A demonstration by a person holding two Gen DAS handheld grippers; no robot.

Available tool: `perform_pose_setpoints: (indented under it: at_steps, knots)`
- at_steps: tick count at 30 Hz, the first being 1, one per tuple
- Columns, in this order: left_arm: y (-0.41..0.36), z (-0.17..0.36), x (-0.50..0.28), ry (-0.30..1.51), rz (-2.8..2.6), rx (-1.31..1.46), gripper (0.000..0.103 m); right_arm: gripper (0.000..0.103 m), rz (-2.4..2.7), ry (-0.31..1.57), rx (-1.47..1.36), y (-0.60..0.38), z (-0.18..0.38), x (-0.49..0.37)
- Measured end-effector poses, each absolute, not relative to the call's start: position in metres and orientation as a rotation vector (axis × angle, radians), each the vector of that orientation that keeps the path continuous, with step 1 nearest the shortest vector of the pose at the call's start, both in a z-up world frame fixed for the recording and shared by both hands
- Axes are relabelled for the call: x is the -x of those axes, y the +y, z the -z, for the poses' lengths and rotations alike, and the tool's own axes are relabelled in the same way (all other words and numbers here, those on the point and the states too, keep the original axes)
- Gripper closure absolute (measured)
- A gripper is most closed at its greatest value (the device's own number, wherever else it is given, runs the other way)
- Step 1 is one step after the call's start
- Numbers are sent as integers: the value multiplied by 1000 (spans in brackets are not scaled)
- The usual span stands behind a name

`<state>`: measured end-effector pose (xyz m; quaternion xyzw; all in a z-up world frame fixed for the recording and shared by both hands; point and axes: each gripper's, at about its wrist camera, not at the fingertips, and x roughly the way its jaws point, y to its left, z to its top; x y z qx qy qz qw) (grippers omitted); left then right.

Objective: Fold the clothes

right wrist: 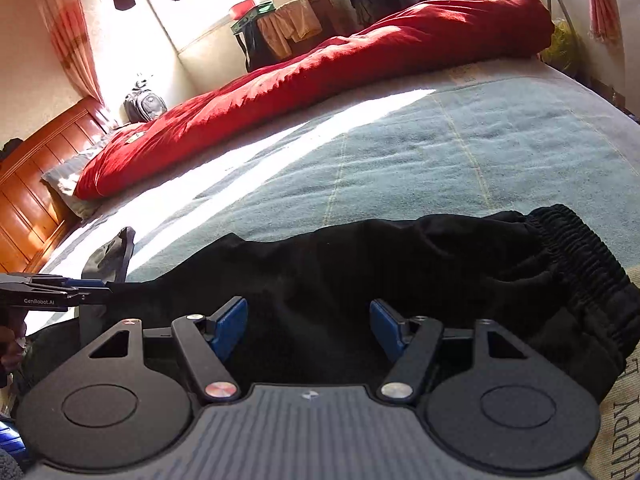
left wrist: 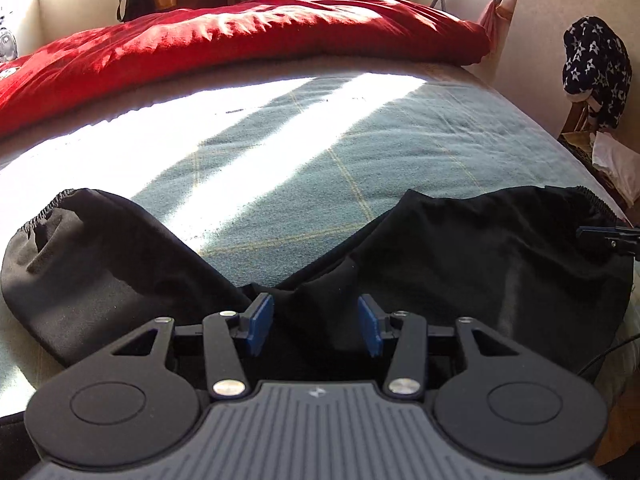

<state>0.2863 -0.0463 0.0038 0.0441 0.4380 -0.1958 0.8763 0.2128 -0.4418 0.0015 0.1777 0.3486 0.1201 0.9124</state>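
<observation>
One pair of black trousers [left wrist: 460,248] lies spread on the blue-grey bedcover [left wrist: 320,152], its two legs fanning toward ten and two o'clock from my left gripper [left wrist: 316,322], whose blue pads stand apart over the crotch without pressing it. My right gripper [right wrist: 308,330] likewise has its jaws apart, black cloth lying loose between them, elastic waistband [right wrist: 580,248] at two o'clock. Beyond, at twelve, sits a red duvet [left wrist: 240,40].
</observation>
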Motion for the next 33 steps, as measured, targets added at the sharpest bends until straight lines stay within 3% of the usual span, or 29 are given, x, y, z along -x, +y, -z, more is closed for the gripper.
perform_pose_setpoints:
  at_steps: [6, 8, 11, 22, 33]
  knots:
    - [-32, 8, -268, 947, 411, -32, 53, 31, -365, 729, -327, -406, -19, -221]
    - [-23, 9, -264, 948, 400, -6, 43, 30, -425, 735, -321, -390, -25, -221]
    - [-5, 9, -259, 934, 396, 40, 36, 27, -512, 751, -322, -365, -29, -219]
    - [61, 10, -258, 906, 522, 114, 31, 23, -642, 870, -285, -237, -6, -215]
    - [138, 16, -251, 931, 673, 250, 27, 21, -576, 972, -372, -172, 27, -273]
